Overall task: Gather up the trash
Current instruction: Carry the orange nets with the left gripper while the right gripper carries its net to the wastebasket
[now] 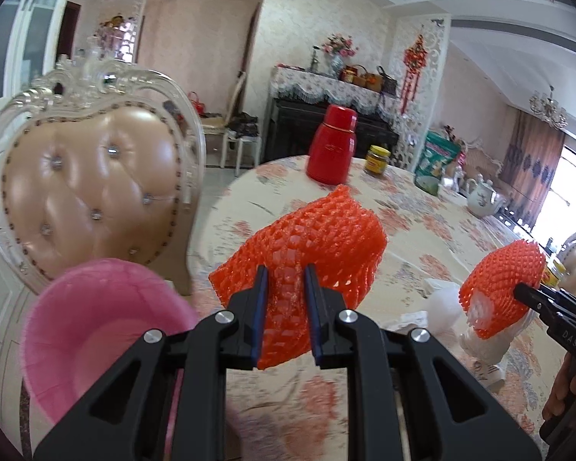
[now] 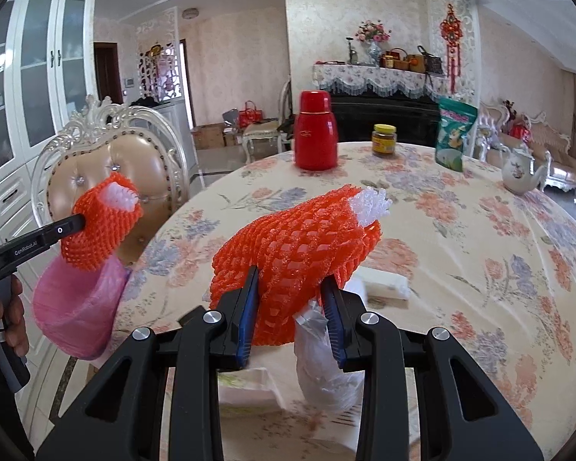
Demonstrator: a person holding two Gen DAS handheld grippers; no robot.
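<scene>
My left gripper (image 1: 286,269) is shut on an orange foam fruit net (image 1: 315,230), held up over the table's near left edge. In the right wrist view that left gripper (image 2: 81,221) and its net (image 2: 103,223) hang just above a pink-lined bin (image 2: 76,315), which also shows low on the left as the bin (image 1: 96,319). My right gripper (image 2: 290,274) is shut on a second orange net (image 2: 299,238) with white foam (image 2: 372,199) poking out of its far end. A clear plastic bag (image 2: 322,365) hangs under it. The right gripper (image 1: 518,288) appears at the far right.
The round table (image 2: 460,249) has a floral cloth. On it lie a white tissue (image 2: 384,282) and paper (image 2: 245,384) near me, with a red thermos (image 2: 315,134), jar (image 2: 384,139), green pouch (image 2: 455,134) and teapot (image 2: 520,171) at the back. A padded chair (image 1: 92,192) stands behind the bin.
</scene>
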